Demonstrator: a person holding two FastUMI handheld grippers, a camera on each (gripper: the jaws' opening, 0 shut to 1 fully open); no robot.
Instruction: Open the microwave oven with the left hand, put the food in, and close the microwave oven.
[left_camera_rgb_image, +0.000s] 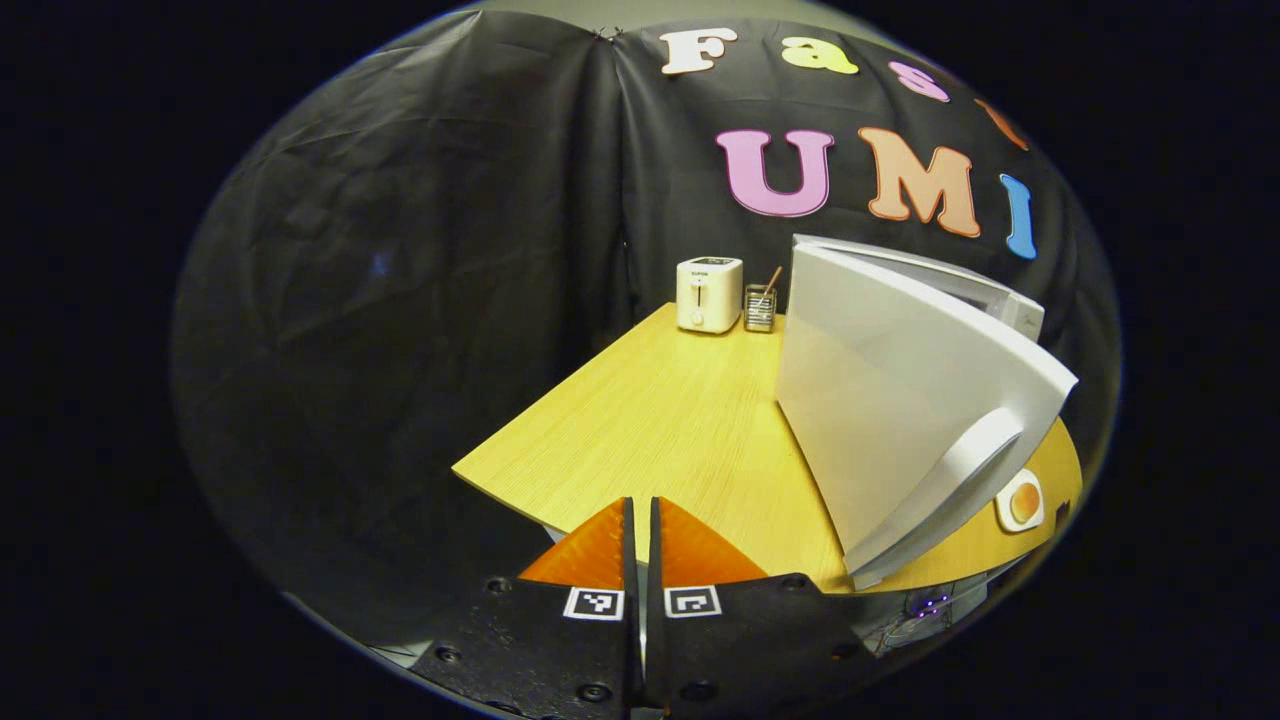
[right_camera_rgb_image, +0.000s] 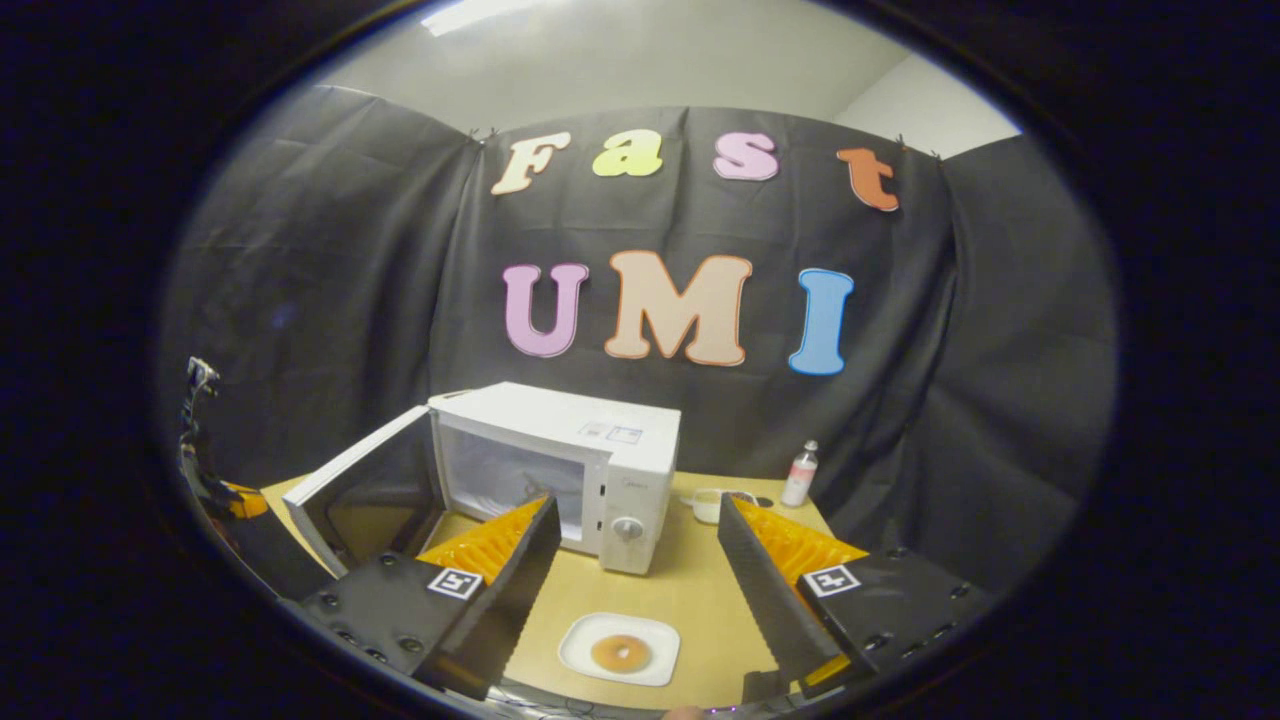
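On the wooden tabletop (right_camera_rgb_image: 700, 590), I am seeing the white microwave oven (right_camera_rgb_image: 600, 450) sitting with its door (right_camera_rgb_image: 345, 490) swinging wide open to its left side, the cavity showing pale inside. Just in front of the oven, near the tabletop's front edge, the food (right_camera_rgb_image: 620, 653) is lying as a round brownish piece on a white plate (right_camera_rgb_image: 585, 645), well clear of the oven and not yet inside it.

My right hand-held gripper (right_camera_rgb_image: 635, 520) is hovering above the plate with its fingers (right_camera_rgb_image: 765, 570) spread far apart, released and touching nothing; the plate is showing between them, lower down.

From the left gripper view, my left hand-held gripper (left_camera_rgb_image: 640, 510) is sitting clenched, its two fingers pressed almost together with only a thin slit between them and nothing held. It is hanging over the tabletop's near edge (left_camera_rgb_image: 640, 420), just beside the open door (left_camera_rgb_image: 880, 400), whose pale handle (left_camera_rgb_image: 960, 480) is running down the free edge to my right. The plate with the food (left_camera_rgb_image: 1022, 500) is peeking out past the door's handle.

Farther back on the tabletop, a white toaster (left_camera_rgb_image: 709, 293) and a small holder with a stick in it (left_camera_rgb_image: 761, 305) are standing side by side. Behind the oven on the right, a small bottle (right_camera_rgb_image: 799, 475) and a white cup (right_camera_rgb_image: 708, 505) are standing near the cloth wall.
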